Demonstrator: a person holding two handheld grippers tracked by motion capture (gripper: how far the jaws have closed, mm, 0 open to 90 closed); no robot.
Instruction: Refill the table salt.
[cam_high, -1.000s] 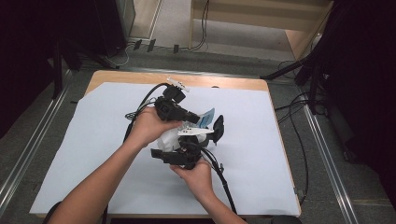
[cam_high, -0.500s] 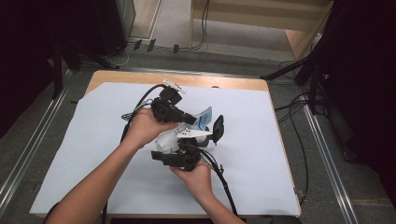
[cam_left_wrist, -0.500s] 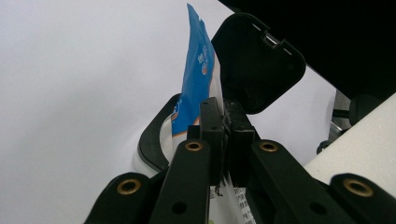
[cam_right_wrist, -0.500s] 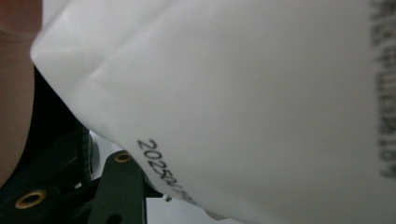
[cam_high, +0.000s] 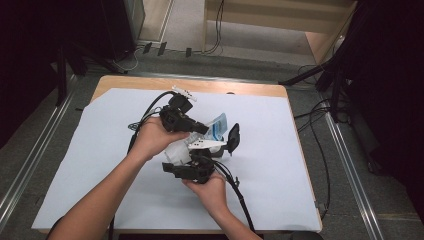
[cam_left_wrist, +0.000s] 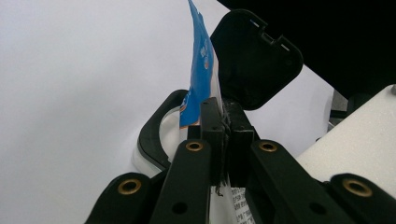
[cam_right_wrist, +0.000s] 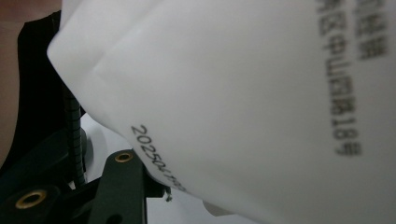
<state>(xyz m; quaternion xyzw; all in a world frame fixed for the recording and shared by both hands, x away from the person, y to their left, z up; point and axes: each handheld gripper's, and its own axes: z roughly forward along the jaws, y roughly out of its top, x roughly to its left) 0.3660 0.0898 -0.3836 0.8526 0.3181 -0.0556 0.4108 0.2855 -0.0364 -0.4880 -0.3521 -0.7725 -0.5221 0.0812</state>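
A white sheet covers the table (cam_high: 100, 165). At its middle the right tool (cam_high: 192, 170) clamps a white pouch (cam_high: 180, 149), soft, light and slick. The left tool (cam_high: 197, 127), pressed together, pinches the blue sachet (cam_left_wrist: 201, 70) by its thin edge, probably the surest hold.

Not much diff tbh: the left gripper (cam_high: 204, 129) nudged a bit toward the right gripper (cam_high: 212, 156) vs a sec ago, and its jaws, which were basically closed already, squeezed the last tiny bit so they're now fully clamped on the blue-and-white packet (cam_left_wrist: 201, 79). The packet's blue end (cam_high: 218, 126) sits a touch lower and closer to the black flip lid (cam_high: 233, 136) than before, imo.
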